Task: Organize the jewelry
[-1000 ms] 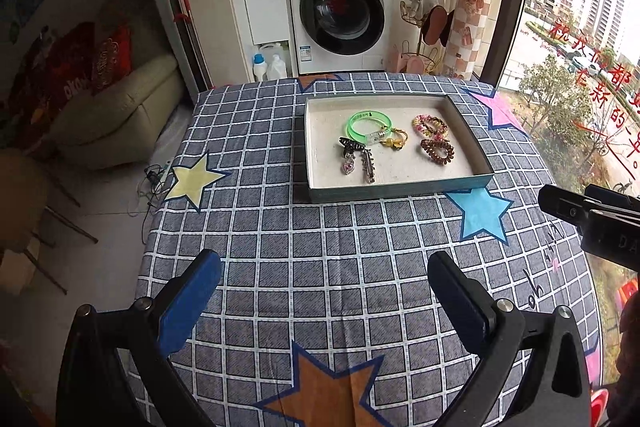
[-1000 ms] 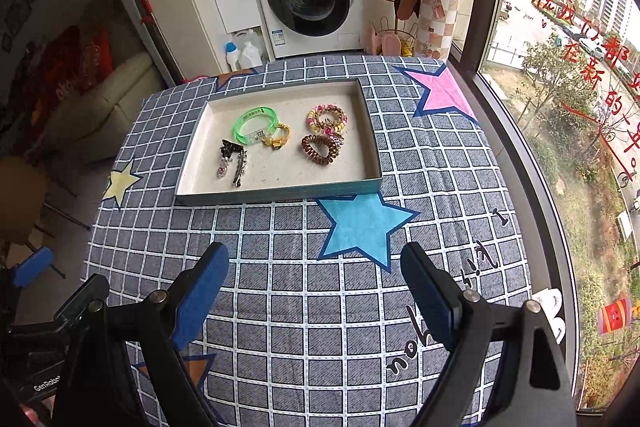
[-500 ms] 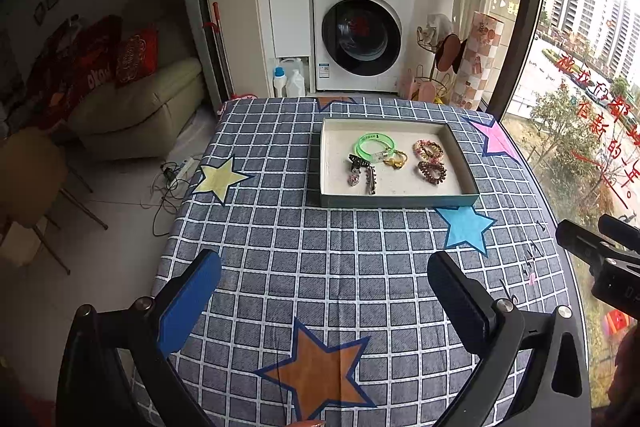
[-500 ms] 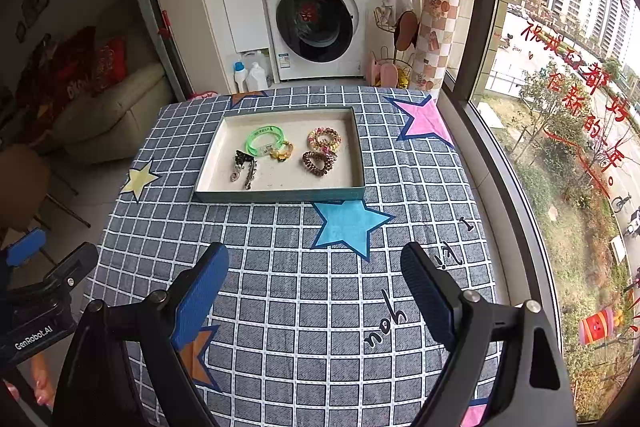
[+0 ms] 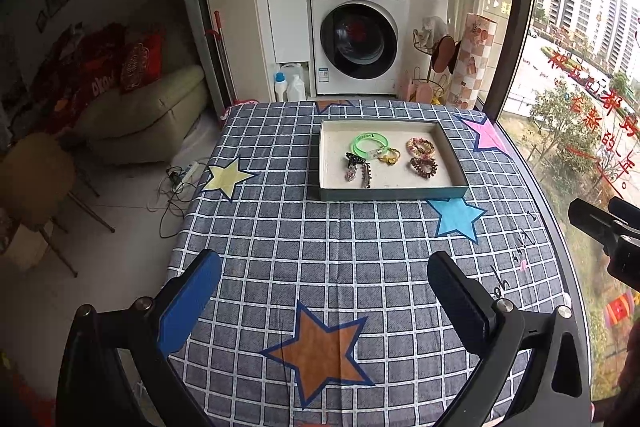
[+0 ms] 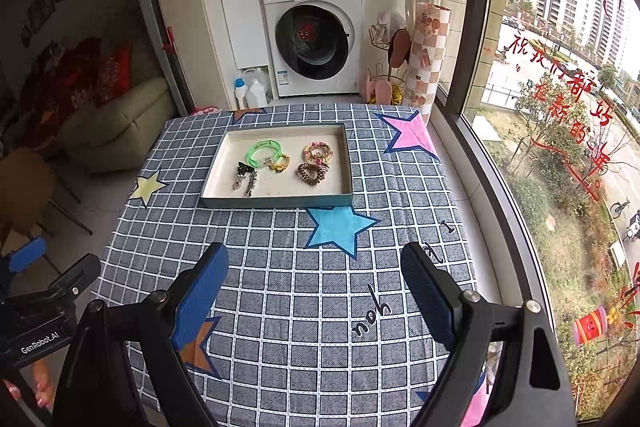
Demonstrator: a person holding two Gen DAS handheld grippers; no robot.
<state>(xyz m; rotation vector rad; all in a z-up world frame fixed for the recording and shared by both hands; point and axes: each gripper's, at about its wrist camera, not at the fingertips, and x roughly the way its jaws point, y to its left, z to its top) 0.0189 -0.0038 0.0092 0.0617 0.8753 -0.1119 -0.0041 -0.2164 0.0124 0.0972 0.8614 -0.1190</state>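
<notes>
Jewelry (image 5: 384, 157) lies in tray (image 5: 394, 193); both claws gape wide, empty

Daylight pours in through the window (image 6: 560, 107) on my right, bright, nearly washed out; rooms left of it sink dim. Fisheye bends my edges, corners black. That dark sofa (image 5: 140, 115) corner is perhaps slightly soft.

The right gripper (image 6: 314, 281) hangs over the near half of the table (image 6: 400, 187), jaws wide apart with nothing between them. Toward the table's far edge sits a shallow tray (image 6: 280, 202). Inside it lie a green bangle (image 6: 264, 151), a yellow piece (image 6: 279, 163) touching it, dark hair clips (image 6: 245, 179), and two coiled hair ties (image 6: 314, 163) at the right. The left gripper (image 6: 48, 291) shows beyond the table's left edge.
</notes>
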